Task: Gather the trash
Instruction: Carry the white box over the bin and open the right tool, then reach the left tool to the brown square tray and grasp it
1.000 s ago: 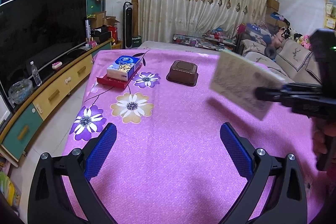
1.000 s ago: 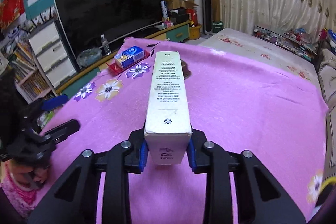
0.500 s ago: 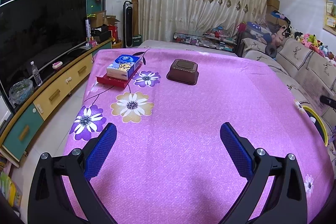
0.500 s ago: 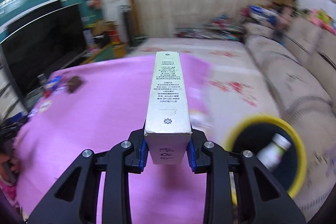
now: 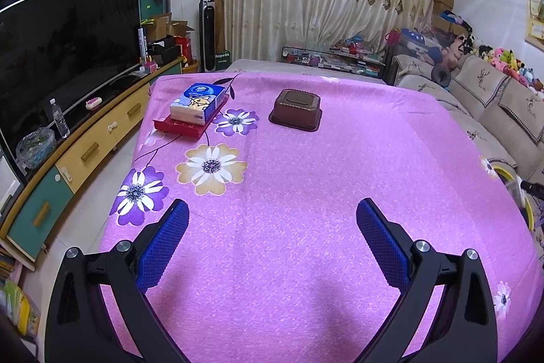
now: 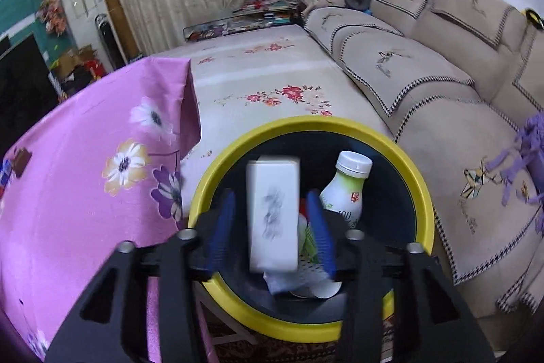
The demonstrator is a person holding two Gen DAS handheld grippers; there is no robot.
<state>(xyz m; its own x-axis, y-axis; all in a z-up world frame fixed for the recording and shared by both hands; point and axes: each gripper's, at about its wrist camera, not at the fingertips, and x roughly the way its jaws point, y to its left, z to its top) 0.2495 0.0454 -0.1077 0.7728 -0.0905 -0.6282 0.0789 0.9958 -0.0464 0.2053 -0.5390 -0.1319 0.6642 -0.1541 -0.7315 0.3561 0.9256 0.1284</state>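
One white box [image 6: 273, 213] drops free between right gripper's [image 6: 272, 223] just-parted jaws over bin [image 6: 421, 193]

Inside the yellow-rimmed bin [image 6: 418, 179], the white-capped bottle [image 6: 345, 189] bears "100" in dark print on its label, with a small red square mark above it. The white carton [image 6: 272, 213] beside that bottle shows only smeared grey print, unreadable. On the tissue pack [image 5: 197, 102] the lettering is too small to read.

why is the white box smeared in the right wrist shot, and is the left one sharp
Right wrist view: the white box is motion-blurred between the right gripper pads, whose jaws have just been opening, over the yellow bin. Left wrist view: sharp, fisheye-bent edges.
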